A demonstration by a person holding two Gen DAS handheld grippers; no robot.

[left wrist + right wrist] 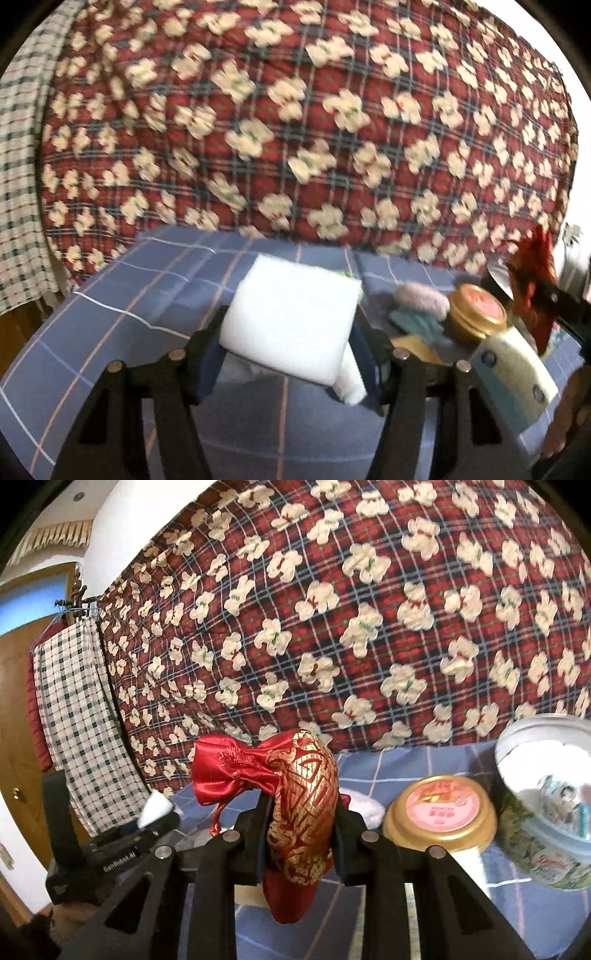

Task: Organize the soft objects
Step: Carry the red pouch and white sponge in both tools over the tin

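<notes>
**White sponge and red pouch, both held up off the bed**

White and soft, a foam sponge block (291,317) sits pinched between the two black fingers of the left gripper (288,339). It is lifted above the blue checked sheet (110,295), tilted a little, with one corner hanging down past the fingers.

The right gripper (301,834) squeezes a shiny red and gold drawstring pouch (299,812). The pouch stands up between the fingers, its tied neck flopping to the left and its bottom hanging below them.

On the sheet to the right are a gold tin with a pink lid (439,819) and, just beside it, a big round tub with a clear lid (546,805). Near the tin lie a fuzzy pinkish puff (421,299) and something teal (413,323) I cannot make out.

Behind everything hangs a big red plaid quilt with cream bears (369,609). A green and white checked cloth (74,709) hangs to its left.
</notes>
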